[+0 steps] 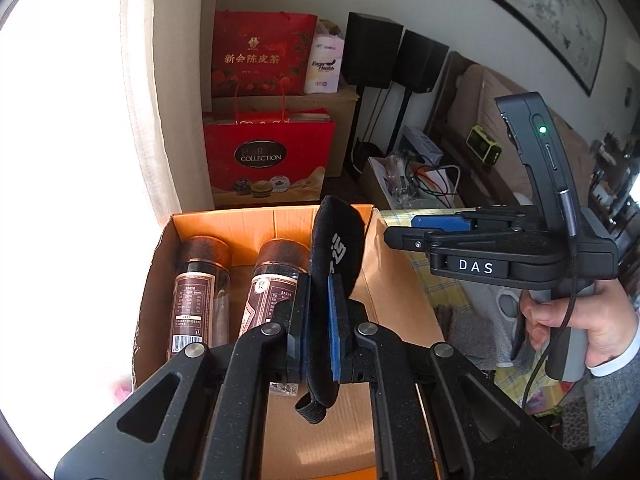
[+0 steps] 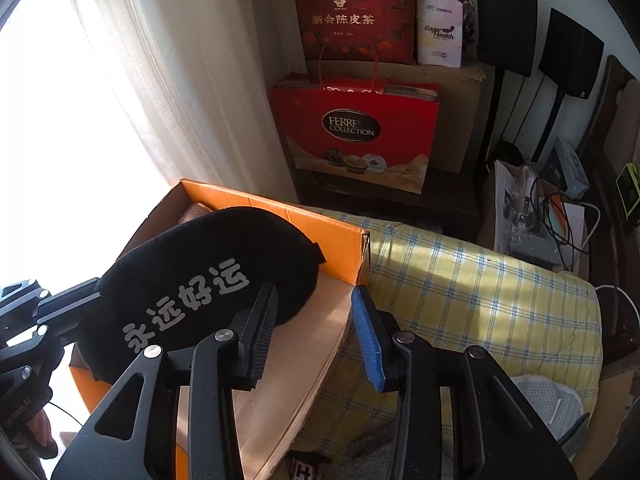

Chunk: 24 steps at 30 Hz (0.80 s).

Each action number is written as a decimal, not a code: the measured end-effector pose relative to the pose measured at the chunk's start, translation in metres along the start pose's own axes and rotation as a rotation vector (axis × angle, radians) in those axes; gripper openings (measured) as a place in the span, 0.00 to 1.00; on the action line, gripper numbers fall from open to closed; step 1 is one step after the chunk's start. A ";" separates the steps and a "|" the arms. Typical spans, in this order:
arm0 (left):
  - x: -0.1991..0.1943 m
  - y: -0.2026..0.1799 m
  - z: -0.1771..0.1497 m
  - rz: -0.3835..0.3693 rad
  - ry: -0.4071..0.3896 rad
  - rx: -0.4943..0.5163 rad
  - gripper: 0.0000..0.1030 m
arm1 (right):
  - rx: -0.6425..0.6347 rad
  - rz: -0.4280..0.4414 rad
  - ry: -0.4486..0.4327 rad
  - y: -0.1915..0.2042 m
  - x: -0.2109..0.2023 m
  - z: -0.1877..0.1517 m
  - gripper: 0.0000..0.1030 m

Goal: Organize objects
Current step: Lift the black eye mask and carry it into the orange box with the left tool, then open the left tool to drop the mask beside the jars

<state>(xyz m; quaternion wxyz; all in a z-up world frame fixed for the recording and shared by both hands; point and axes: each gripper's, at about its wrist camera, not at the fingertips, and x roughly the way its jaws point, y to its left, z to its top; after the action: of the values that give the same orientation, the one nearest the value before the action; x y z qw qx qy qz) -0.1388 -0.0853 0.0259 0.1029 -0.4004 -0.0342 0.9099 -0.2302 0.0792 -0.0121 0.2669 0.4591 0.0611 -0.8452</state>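
A black eye mask (image 1: 338, 248) with white characters stands on edge between the pads of my left gripper (image 1: 319, 284), which is shut on it above an open cardboard box (image 1: 260, 216) with an orange inside. Two brown-capped jars (image 1: 200, 288) (image 1: 272, 280) lie side by side in the box. In the right wrist view the eye mask (image 2: 200, 276) hangs over the box (image 2: 280, 216), with the left gripper (image 2: 80, 300) holding its left end. My right gripper (image 2: 314, 300) is open beside the mask's right end, with only a box flap showing between its fingers. A hand holds the right gripper (image 1: 400, 228) to the right of the box.
Red gift bags (image 1: 268, 160) and a large carton (image 2: 452, 120) are stacked behind the box by the curtain. Two black speakers (image 1: 372, 48) stand on poles. A yellow checked cloth (image 2: 480, 280) lies right of the box, and a carton of cables (image 1: 416, 184) sits beyond.
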 end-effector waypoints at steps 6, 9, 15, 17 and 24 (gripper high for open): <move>0.002 0.000 0.006 0.034 -0.002 0.029 0.07 | 0.021 0.018 -0.029 -0.002 -0.015 0.004 0.41; 0.013 -0.019 0.002 0.089 0.025 0.120 0.07 | 0.022 0.017 -0.046 -0.001 -0.023 0.003 0.42; 0.044 -0.057 -0.021 0.118 0.083 0.226 0.07 | 0.040 0.002 -0.051 -0.014 -0.037 -0.005 0.44; 0.052 -0.064 -0.027 0.088 0.104 0.223 0.07 | 0.049 -0.011 -0.045 -0.021 -0.040 -0.009 0.44; 0.076 -0.087 -0.044 -0.010 0.195 0.276 0.07 | 0.083 -0.036 -0.044 -0.046 -0.050 -0.022 0.44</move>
<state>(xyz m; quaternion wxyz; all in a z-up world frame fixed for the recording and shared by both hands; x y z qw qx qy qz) -0.1425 0.0152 -0.0463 0.1644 -0.4688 0.0991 0.8622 -0.2156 0.1460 0.0093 0.2336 0.4499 0.0284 -0.8615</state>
